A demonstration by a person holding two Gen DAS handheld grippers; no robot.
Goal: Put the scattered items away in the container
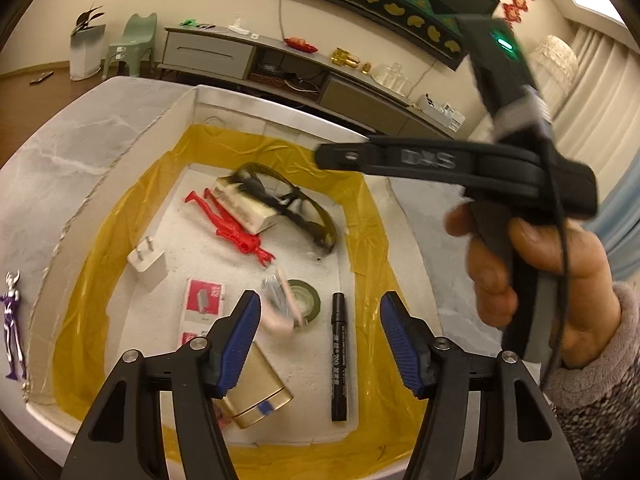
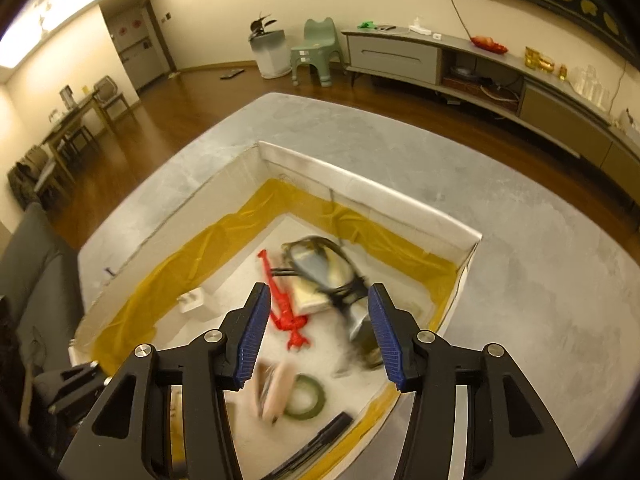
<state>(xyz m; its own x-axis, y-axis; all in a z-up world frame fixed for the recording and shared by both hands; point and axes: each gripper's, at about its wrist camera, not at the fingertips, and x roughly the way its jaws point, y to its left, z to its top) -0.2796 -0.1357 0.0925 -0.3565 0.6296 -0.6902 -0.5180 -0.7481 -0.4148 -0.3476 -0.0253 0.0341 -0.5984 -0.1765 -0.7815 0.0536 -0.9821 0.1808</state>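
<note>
The white box (image 1: 120,152) held safety glasses (image 1: 288,204), a red figure (image 1: 236,228), a charger (image 1: 147,263), tape (image 1: 306,300) and a marker (image 1: 339,356). A purple figure (image 1: 12,328) lay outside the box's left wall. Both the left gripper (image 1: 320,316) and the right gripper (image 2: 316,320) hovered above the box, released and empty.

Cream walls (image 2: 208,8) are enclosing a room with a brown wooden floor (image 2: 192,120). A long grey cabinet (image 2: 440,60) is running along the far wall, a green chair (image 2: 316,50) standing to its left. Far left, a dining table (image 2: 76,112) is sitting under a glowing ceiling light (image 2: 60,12) (curtains (image 1: 592,92) are hanging at right).
</note>
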